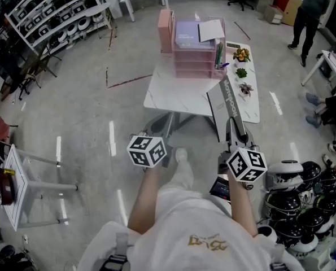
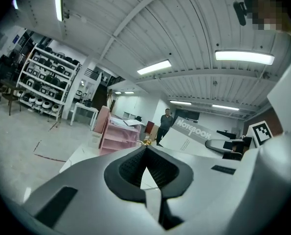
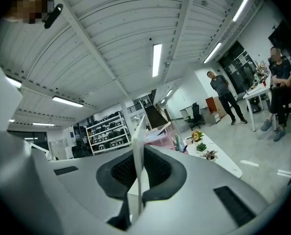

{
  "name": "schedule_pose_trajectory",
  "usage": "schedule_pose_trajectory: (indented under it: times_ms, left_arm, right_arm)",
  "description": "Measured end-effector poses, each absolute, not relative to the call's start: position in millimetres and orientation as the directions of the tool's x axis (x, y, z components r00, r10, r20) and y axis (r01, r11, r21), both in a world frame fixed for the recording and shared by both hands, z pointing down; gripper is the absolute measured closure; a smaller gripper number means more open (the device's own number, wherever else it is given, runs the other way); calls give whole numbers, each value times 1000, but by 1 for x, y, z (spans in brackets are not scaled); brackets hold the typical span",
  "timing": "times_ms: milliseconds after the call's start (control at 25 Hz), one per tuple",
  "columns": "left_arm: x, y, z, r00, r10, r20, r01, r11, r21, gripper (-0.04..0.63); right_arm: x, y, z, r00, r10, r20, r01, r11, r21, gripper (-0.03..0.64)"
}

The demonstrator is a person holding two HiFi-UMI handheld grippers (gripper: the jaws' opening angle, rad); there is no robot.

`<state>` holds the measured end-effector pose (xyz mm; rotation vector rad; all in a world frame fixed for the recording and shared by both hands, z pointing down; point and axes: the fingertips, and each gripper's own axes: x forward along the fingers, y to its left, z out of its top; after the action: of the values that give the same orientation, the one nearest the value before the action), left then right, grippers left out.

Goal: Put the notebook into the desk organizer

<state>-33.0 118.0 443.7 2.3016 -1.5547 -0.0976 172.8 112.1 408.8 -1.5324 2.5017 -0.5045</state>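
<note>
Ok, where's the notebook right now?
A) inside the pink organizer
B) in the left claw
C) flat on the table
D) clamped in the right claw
D: the right claw is shut on the notebook, holding it in the air short of the pink desk organizer.

The notebook (image 1: 227,103) is matt paper, the desk organizer (image 1: 193,58) glossy plastic, table (image 1: 173,97) smooth

grey notebook (image 1: 226,101) held up tilted, apart from the pink tiered desk organizer (image 1: 193,60) beyond it
</note>
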Motion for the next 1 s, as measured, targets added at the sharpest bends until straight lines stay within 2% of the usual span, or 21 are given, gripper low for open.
schedule_pose_trajectory:
  times_ms: [600,1000]
  left_arm:
    - [-95,-137,424,444,-888,117,-854,-380,355,578]
    - [-123,-227,424,474,-873,114,-841,-412,350,578]
  right_arm:
    - [99,-124,370,-446,-895,8,-834,412,-368,598]
    - [56,-210,376,-452,-892,21,-819,405,-407,598]
